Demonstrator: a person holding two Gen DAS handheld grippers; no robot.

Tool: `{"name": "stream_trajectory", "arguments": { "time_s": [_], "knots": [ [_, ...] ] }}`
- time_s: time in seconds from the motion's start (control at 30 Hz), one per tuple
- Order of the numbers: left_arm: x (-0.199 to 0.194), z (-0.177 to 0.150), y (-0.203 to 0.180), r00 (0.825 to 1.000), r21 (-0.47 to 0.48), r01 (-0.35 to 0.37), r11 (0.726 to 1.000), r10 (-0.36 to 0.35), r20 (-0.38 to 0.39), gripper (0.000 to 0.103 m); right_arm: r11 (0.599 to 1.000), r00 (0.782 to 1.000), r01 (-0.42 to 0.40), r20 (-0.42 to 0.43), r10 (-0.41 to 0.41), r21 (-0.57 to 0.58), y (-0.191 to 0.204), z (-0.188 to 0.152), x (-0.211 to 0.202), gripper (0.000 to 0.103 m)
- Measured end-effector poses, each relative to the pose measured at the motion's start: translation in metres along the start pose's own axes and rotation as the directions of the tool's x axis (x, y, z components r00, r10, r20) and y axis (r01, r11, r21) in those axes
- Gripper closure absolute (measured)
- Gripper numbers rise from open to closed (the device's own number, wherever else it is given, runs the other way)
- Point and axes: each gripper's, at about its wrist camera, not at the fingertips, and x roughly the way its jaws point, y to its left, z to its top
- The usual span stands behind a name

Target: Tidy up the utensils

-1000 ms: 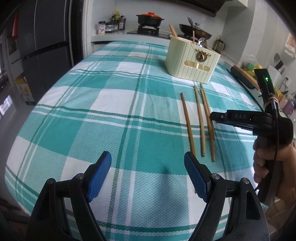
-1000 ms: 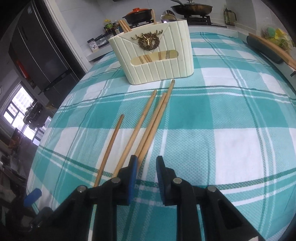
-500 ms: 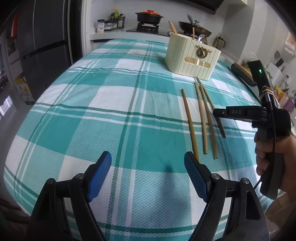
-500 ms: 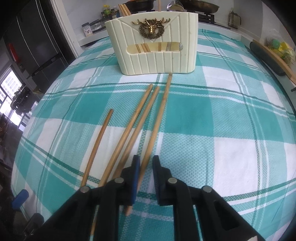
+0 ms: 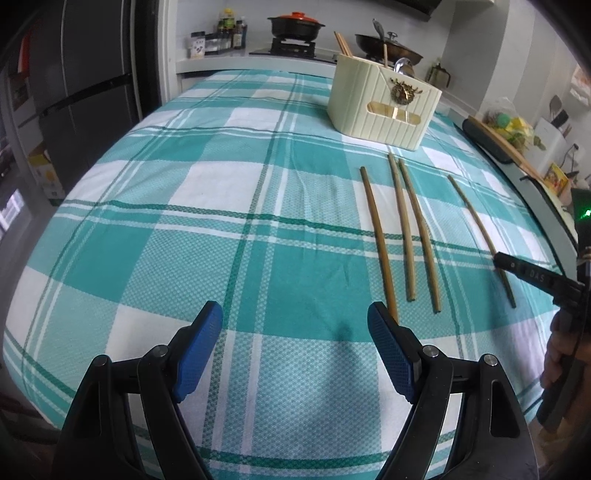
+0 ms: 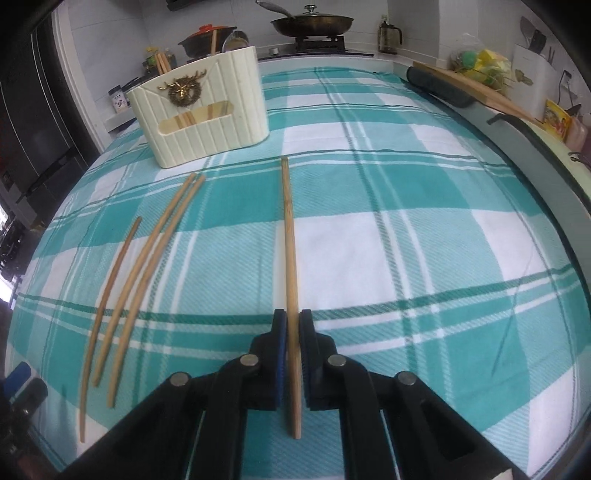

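Note:
My right gripper (image 6: 292,325) is shut on one bamboo chopstick (image 6: 289,236) and holds it apart from the others, pointing away from me; it also shows in the left wrist view (image 5: 476,225). Three more chopsticks (image 6: 147,258) lie side by side on the checked tablecloth to its left, seen also in the left wrist view (image 5: 402,229). A cream utensil holder (image 6: 201,110) with a gold deer emblem stands at the back and holds chopsticks and a spoon. My left gripper (image 5: 291,350) is open and empty, low over the cloth near the front edge.
The teal and white checked table (image 5: 184,206) drops off at the left toward a dark fridge (image 5: 74,92). A stove with a pot (image 5: 295,24) and a pan (image 6: 314,24) is behind the holder. A cutting board (image 6: 461,86) lies at the right edge.
My right gripper has closed on one chopstick and carried it to the right, away from the other three. My left gripper has stayed open and nearly still.

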Motion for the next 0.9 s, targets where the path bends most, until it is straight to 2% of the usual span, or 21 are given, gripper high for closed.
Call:
{"name": "stream_trajectory", "arguments": {
  "time_s": [0.13,0.17,0.2,0.27,0.4,0.57,0.77,0.83,0.9],
  "knots": [
    [0.004,0.008,-0.001,1.0,-0.001,0.025,1.0,-0.025,-0.007,0.021,0.999,0.999,0.035,0.042,-0.033,-0.028,-0.011,-0.012,-0.009,0.094],
    [0.005,0.012,-0.001,0.999,-0.008,0.036,0.999,-0.036,-0.008,0.021,0.998,0.997,0.045,0.058,-0.043,-0.041,-0.012,-0.016,-0.01,0.085],
    [0.007,0.017,0.0,0.999,-0.012,0.049,0.999,-0.049,-0.011,0.021,0.997,0.996,0.057,0.075,-0.053,-0.055,-0.012,-0.019,-0.011,0.069],
    [0.013,0.029,-0.004,0.997,0.0,0.071,0.997,-0.071,-0.026,0.017,0.995,0.993,0.073,0.101,-0.065,-0.074,-0.012,-0.025,-0.013,0.058],
    [0.032,0.056,-0.021,0.995,0.056,0.086,0.995,-0.083,-0.049,0.017,0.995,0.992,0.06,0.118,-0.05,-0.084,-0.013,-0.027,-0.013,0.058],
    [0.061,0.08,-0.039,0.994,0.077,0.088,0.993,-0.082,-0.073,0.017,0.995,0.99,0.062,0.129,-0.052,-0.08,-0.013,-0.028,-0.013,0.058],
    [0.089,0.079,-0.054,0.994,0.145,0.02,0.989,-0.005,-0.107,0.017,0.997,0.99,0.045,0.138,-0.036,-0.063,-0.016,-0.03,-0.014,0.058],
    [0.089,0.074,-0.059,0.995,0.195,-0.028,0.98,0.045,-0.085,0.017,0.997,0.99,0.041,0.139,-0.032,-0.06,-0.017,-0.03,-0.014,0.058],
    [0.087,0.072,-0.056,0.996,0.207,-0.042,0.977,0.058,-0.073,0.016,0.998,0.99,0.038,0.139,-0.03,-0.058,-0.017,-0.03,-0.015,0.058]
  ]
}}
